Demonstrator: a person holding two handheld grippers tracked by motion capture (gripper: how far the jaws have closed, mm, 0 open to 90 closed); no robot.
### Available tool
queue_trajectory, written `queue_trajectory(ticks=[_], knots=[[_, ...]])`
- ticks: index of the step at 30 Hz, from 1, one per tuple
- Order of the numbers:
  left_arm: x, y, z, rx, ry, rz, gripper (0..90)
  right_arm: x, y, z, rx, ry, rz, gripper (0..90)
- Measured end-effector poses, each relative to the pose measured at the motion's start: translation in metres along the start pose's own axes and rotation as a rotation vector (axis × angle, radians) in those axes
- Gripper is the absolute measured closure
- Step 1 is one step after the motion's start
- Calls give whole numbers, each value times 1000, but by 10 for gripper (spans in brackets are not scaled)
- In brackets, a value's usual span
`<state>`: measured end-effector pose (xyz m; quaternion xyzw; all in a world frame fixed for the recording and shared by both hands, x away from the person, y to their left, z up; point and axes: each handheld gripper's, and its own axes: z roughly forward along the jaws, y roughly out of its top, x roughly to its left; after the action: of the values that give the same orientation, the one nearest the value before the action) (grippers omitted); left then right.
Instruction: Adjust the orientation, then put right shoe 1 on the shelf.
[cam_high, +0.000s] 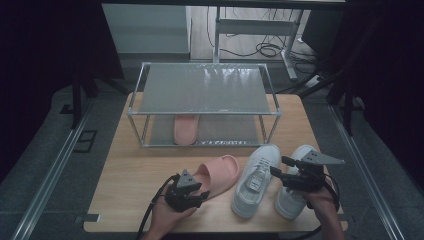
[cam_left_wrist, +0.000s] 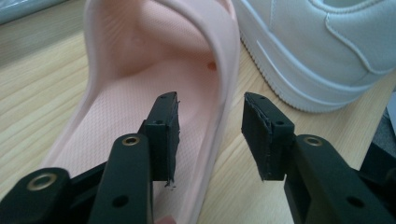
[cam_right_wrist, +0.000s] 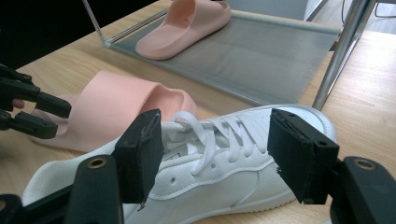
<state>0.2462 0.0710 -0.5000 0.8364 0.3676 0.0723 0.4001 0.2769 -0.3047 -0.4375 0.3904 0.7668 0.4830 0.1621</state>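
A pink slipper lies on the wooden table near the front. My left gripper is at its heel end and stands open. One jaw is inside the slipper and the other outside, with the side rim between them and untouched. To the right lie two white sneakers, one beside the slipper and one farther right. My right gripper is open wide over the laces of the nearer sneaker, holding nothing.
A metal two-shelf rack stands at the back of the table. A second pink slipper sits on its lower shelf. The table edge runs close in front of both hands.
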Motion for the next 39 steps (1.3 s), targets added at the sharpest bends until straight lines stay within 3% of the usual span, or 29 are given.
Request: queue_trajectory(ticks=[7, 24, 27, 32, 33, 39], knots=[[-3, 10, 4, -7, -13, 2, 534, 0, 1, 0, -7, 6, 0, 355], [-4, 17, 22, 11, -28, 16, 552, 0, 0, -1, -5, -1, 0, 355], [-4, 18, 27, 19, -20, 22, 573, 0, -1, 1, -2, -2, 4, 355], [-2, 18, 34, 28, -38, 39, 683, 0, -1, 0, 1, 0, 2, 355], [-2, 18, 35, 26, -45, 45, 740, 0, -1, 0, -2, -4, 2, 355], [0, 22, 36, 32, -54, 52, 793, 0, -1, 0, -10, -9, 1, 356]])
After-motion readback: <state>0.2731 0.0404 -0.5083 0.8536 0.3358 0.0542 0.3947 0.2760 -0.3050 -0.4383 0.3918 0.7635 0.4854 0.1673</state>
